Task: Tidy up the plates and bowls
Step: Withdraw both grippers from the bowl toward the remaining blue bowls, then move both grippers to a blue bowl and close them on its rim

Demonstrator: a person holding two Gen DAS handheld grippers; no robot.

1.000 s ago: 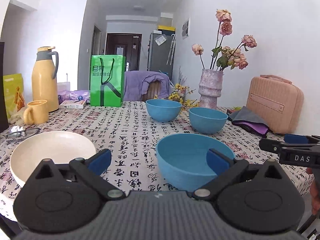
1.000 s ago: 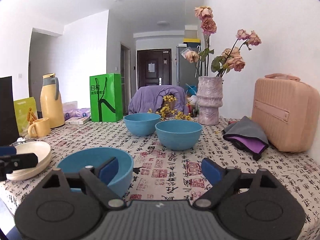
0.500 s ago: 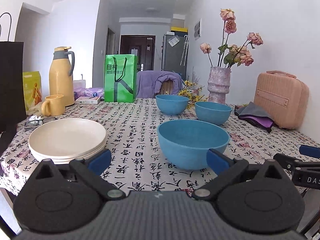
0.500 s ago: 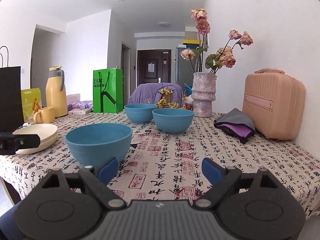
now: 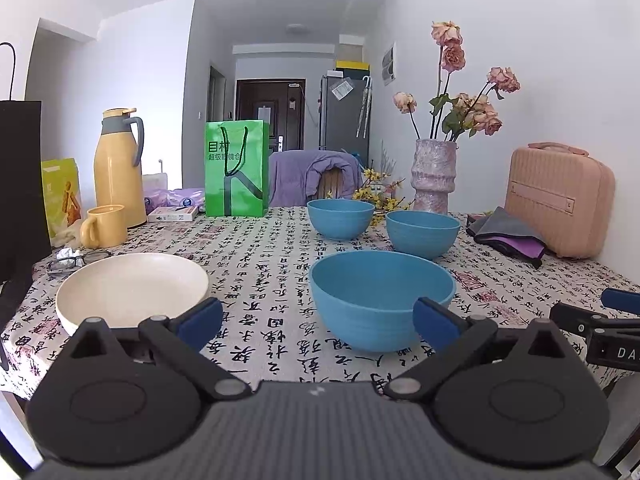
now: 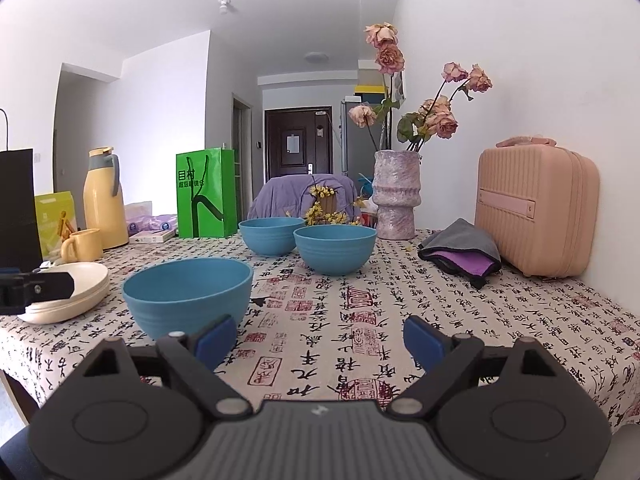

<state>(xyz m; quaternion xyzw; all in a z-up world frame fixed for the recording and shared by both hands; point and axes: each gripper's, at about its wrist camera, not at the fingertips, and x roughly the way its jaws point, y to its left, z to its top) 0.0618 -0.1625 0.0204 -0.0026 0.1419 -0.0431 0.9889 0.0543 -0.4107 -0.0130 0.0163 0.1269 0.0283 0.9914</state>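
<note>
Three blue bowls stand on the patterned tablecloth: a near one [image 5: 380, 300] [image 6: 188, 296] and two farther back [image 5: 340, 218] [image 5: 422, 234], also in the right wrist view [image 6: 272, 236] [image 6: 334, 248]. A stack of cream plates [image 5: 132, 290] [image 6: 68, 296] sits at the front left. My left gripper [image 5: 316, 326] is open and empty, just short of the near bowl and the plates. My right gripper [image 6: 318, 338] is open and empty, to the right of the near bowl.
A yellow thermos [image 5: 120, 168], yellow mug [image 5: 104, 226], green bag [image 5: 236, 168] and glasses [image 5: 80, 260] stand at the back left. A vase of roses [image 5: 434, 176], pink case [image 5: 558, 204] and folded cloth [image 5: 508, 236] are at the right. The table edge is close below both grippers.
Both grippers pulled back toward the table's front edge and rose a little. The bowls and plates have not moved. Both stayed open.
</note>
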